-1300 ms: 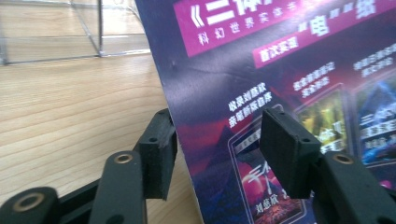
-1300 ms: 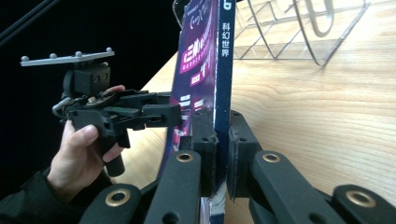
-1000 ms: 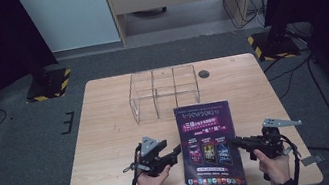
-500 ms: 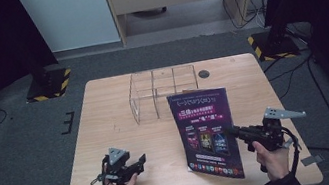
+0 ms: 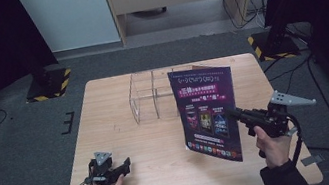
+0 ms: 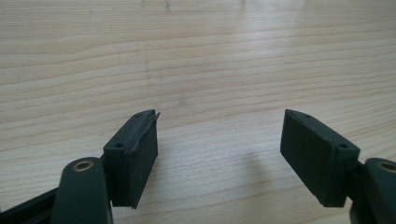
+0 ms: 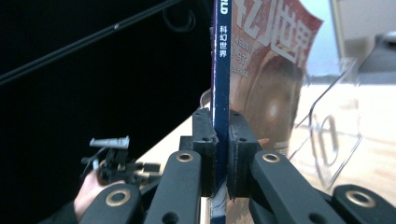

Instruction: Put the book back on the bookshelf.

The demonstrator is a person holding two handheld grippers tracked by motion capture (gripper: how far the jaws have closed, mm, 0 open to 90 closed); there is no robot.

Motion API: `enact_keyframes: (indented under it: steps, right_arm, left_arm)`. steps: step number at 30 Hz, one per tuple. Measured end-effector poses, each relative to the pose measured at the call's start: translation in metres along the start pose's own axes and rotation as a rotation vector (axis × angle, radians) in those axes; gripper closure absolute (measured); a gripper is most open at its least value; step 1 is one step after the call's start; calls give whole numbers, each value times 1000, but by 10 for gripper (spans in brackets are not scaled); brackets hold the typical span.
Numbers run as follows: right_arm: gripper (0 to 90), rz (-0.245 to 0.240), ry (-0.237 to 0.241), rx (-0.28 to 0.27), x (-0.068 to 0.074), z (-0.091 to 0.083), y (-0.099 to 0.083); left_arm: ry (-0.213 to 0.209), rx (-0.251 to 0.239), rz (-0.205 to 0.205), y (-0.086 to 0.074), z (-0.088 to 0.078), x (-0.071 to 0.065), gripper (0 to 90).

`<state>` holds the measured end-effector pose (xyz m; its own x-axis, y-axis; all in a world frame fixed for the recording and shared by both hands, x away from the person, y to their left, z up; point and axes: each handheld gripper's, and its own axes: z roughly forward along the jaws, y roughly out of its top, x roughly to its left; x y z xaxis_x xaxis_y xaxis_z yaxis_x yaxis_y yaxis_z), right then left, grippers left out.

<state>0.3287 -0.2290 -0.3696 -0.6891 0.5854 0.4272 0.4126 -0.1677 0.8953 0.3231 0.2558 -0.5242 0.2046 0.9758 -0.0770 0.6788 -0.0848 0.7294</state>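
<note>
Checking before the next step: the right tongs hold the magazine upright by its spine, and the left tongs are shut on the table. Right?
Not quite. The left tongs are open with nothing between them, as the left gripper view shows. The right tongs do hold the magazine upright.

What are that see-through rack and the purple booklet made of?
The rack looks like clear acrylic or similar plastic: glossy, and the table shows through it. The booklet seems to be glossy printed paper, thin with a flat spine, clamped in the right gripper.
</note>
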Motion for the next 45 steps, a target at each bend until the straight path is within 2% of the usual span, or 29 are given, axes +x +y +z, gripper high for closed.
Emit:
enact_keyframes:
  steps: [1, 4, 8, 13, 14, 16, 27, 34, 38, 43, 45]
  right_arm:
    - [847, -7, -5, -20, 1, -1, 7]
    - [847, -28, -13, -31, 3, 2, 15]
    - [847, -43, -17, -44, 5, 7, 20]
    - [847, -48, -23, -65, 5, 16, 29]
    - [847, -48, -29, -76, 4, 18, 33]
    - [847, -49, -33, -85, 3, 20, 36]
    - [847, -62, -70, -138, -5, 35, 49]
    - [847, -51, -84, -165, -13, 47, 58]
    - [847, -66, -113, -174, -18, 59, 63]
    - [847, -57, -122, -190, -22, 67, 66]
    - [847, -62, -139, -199, -26, 72, 68]
  left_arm:
    - [14, 10, 7, -1, 1, 2, 258]
    - [24, 26, 3, -2, 5, 6, 252]
    - [38, 19, 3, -2, 5, 9, 236]
    - [63, 20, 24, -3, 6, 10, 221]
    - [75, 20, 42, -4, 7, 9, 211]
    - [83, 12, 41, -5, 8, 7, 197]
    - [81, 12, 41, -5, 9, 7, 147]
    - [79, 13, 42, -5, 9, 7, 144]
    - [79, 14, 42, -5, 9, 7, 144]
    - [78, 13, 41, -5, 9, 7, 143]
    - [78, 13, 41, -5, 9, 7, 143]
